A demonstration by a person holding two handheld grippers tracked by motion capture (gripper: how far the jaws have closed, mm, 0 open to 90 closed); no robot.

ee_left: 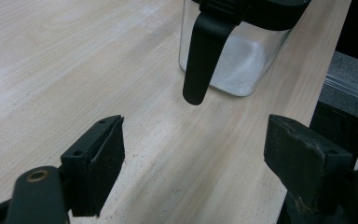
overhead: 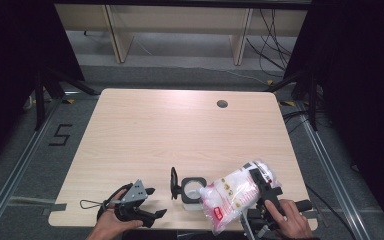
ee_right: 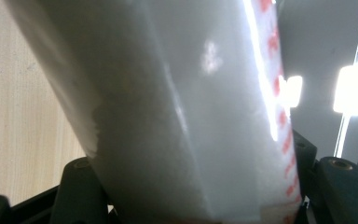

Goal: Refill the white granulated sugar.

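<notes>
This is a lab or recording studio, not a home. A bare light-wood table (overhead: 180, 130) with a cable hole (overhead: 222, 104) stands alone on grey carpet between metal floor rails (overhead: 15, 170). Black curtains (overhead: 10, 55) hang left and right, loose cables (overhead: 275, 40) trail at far right, a taped "5" (overhead: 60, 135) marks the floor, and plain desks (overhead: 180, 25) stand beyond.

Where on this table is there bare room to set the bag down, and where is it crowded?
Free: the whole far half of the table up to the round cable hole, and the near left part beyond the left gripper. Crowded: the near edge, where the clear container stands between that gripper and the bag held in the right gripper.
</notes>
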